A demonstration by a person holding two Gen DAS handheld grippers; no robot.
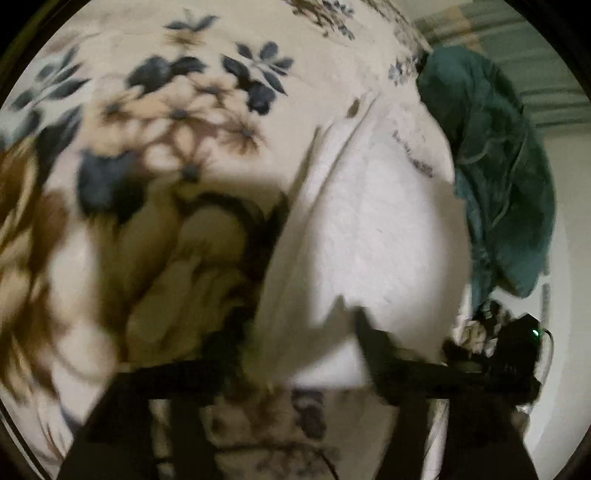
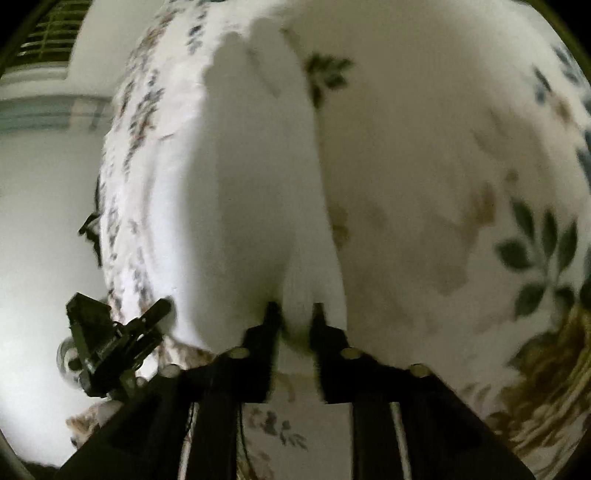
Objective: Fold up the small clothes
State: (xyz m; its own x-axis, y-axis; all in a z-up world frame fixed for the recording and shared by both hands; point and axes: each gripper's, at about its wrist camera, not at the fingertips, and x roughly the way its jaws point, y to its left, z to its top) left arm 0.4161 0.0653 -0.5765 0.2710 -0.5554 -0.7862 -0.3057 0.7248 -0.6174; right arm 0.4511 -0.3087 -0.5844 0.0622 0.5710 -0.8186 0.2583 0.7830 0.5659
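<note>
A small white garment [image 1: 369, 229] lies on a floral bedspread [image 1: 177, 110], stretched between both grippers. My left gripper [image 1: 295, 354] is at its near edge with the cloth between its black fingers, which are blurred. In the right wrist view the same white garment [image 2: 255, 177] runs away from me, and my right gripper [image 2: 295, 317] is shut on its near edge, with cloth bunched between the fingertips. The other gripper [image 2: 110, 339] shows at the lower left of the right wrist view, and at the lower right of the left wrist view [image 1: 506, 343].
A teal garment [image 1: 495, 162] lies heaped at the bed's edge, right of the white one. A beige and brown pile [image 1: 177, 273] lies to the left of it. The bedspread [image 2: 461, 184] extends to the right. A white wall and a window with blinds [image 2: 48, 33] stand beyond the bed.
</note>
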